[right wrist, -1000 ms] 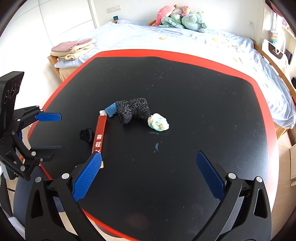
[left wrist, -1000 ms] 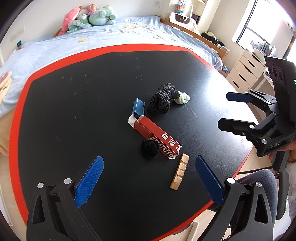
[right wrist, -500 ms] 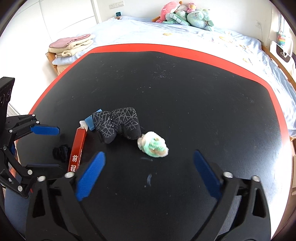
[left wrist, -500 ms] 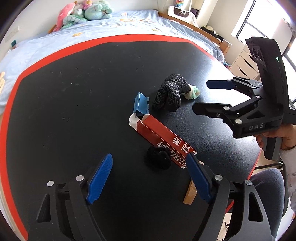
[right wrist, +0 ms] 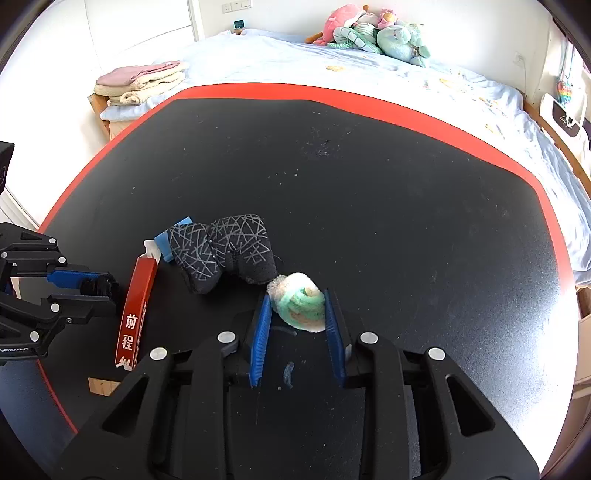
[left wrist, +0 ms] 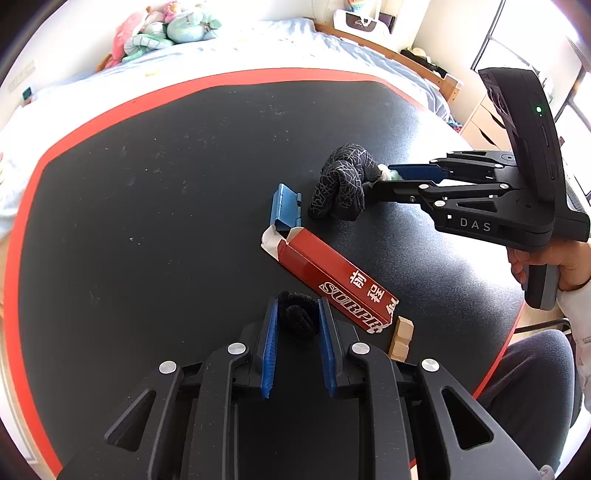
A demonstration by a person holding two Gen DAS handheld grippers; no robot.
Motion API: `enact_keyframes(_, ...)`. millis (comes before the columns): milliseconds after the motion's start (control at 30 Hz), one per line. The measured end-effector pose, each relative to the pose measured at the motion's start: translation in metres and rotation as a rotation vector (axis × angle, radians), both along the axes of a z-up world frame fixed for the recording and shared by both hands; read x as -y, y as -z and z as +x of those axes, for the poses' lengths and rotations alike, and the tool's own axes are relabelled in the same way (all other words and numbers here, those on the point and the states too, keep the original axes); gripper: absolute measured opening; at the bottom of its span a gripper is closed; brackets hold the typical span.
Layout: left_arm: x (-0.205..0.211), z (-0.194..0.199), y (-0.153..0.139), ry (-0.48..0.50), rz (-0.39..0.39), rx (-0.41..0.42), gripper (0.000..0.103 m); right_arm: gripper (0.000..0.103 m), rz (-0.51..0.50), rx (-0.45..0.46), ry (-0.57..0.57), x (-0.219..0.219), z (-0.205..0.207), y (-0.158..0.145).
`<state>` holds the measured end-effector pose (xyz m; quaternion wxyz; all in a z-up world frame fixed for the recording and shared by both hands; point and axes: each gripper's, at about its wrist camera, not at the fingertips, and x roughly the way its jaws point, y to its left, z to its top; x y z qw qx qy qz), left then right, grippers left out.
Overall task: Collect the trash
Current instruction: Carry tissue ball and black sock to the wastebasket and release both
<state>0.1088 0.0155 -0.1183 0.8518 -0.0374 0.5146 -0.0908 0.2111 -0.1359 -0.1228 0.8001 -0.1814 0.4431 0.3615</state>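
My left gripper (left wrist: 295,314) is shut on a small black fuzzy ball (left wrist: 299,318) on the black table (left wrist: 147,221); it also shows in the right wrist view (right wrist: 98,287). My right gripper (right wrist: 297,306) is shut on a crumpled white-and-green wad (right wrist: 300,305), which touches a black patterned sock (right wrist: 225,254). In the left wrist view the right gripper (left wrist: 384,181) reaches in from the right beside the sock (left wrist: 341,182). A long red carton (left wrist: 332,284) lies between the two grippers.
A small blue clip (left wrist: 285,205) lies at the carton's open end. A wooden block strip (left wrist: 400,338) sits by the carton's near end, close to the table's red edge (left wrist: 495,369). A bed with plush toys (right wrist: 373,31) stands behind.
Both grippers have moved forward and down and closed: the left on the black fuzzy ball, the right on the white-and-green wad. Both were wide open before.
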Motion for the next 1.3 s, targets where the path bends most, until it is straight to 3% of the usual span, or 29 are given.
enact_keyframes(333,0.002,-0.018,-0.026,-0.006,0.001,0.042,0.020,0.028,0.036,0.006,0.018,0.019,-0.028,-0.027)
enact_keyframes(800,0.027,-0.075,-0.071,0.021,-0.013,0.112,0.020,0.028,0.122,0.036,0.012,0.064,-0.122,-0.091)
enact_keyframes(1300,0.057,-0.135,-0.085,0.072,-0.035,0.137,0.020,0.028,0.139,0.021,0.001,0.097,-0.213,-0.103)
